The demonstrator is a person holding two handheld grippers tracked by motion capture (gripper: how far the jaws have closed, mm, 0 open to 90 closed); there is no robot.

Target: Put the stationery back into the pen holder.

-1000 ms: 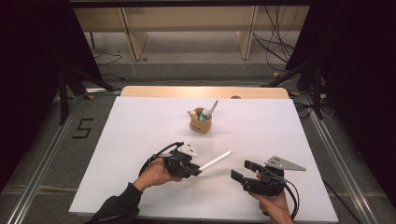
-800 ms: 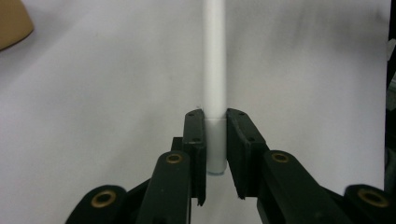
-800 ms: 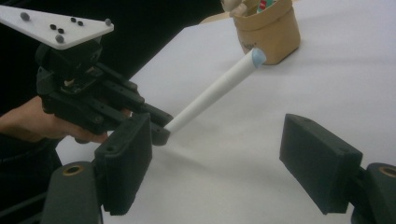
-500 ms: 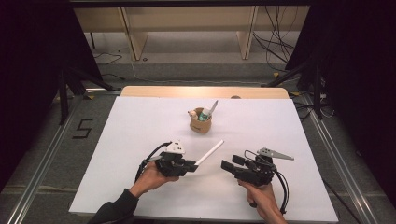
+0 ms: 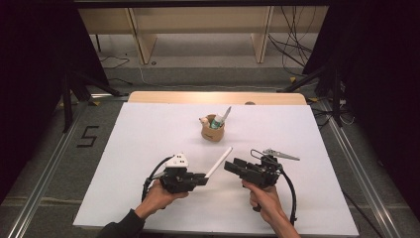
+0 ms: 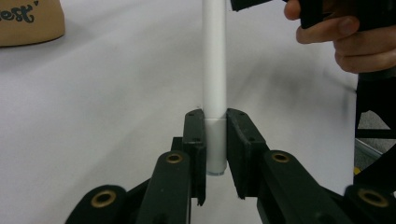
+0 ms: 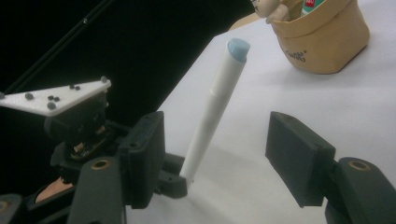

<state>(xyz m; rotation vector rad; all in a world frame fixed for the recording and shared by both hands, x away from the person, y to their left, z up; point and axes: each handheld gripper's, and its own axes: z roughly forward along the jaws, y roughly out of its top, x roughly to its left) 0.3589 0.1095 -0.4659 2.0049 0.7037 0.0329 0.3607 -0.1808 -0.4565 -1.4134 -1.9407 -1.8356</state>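
The table (image 5: 148, 148) lies bare toward its left, right and near edges; a cup (image 5: 213, 133) stands mid-table toward the far edge, just beyond the pen (image 5: 219, 162).

A tan cup (image 5: 213, 133) stands on the white table (image 5: 148, 139).

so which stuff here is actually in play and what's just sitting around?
In play:
- white pen, clamped at its lower end in the left gripper
- right gripper, jaws just closing, not yet pressing on the pen

Lying about:
- tan pot with its contents
- white table
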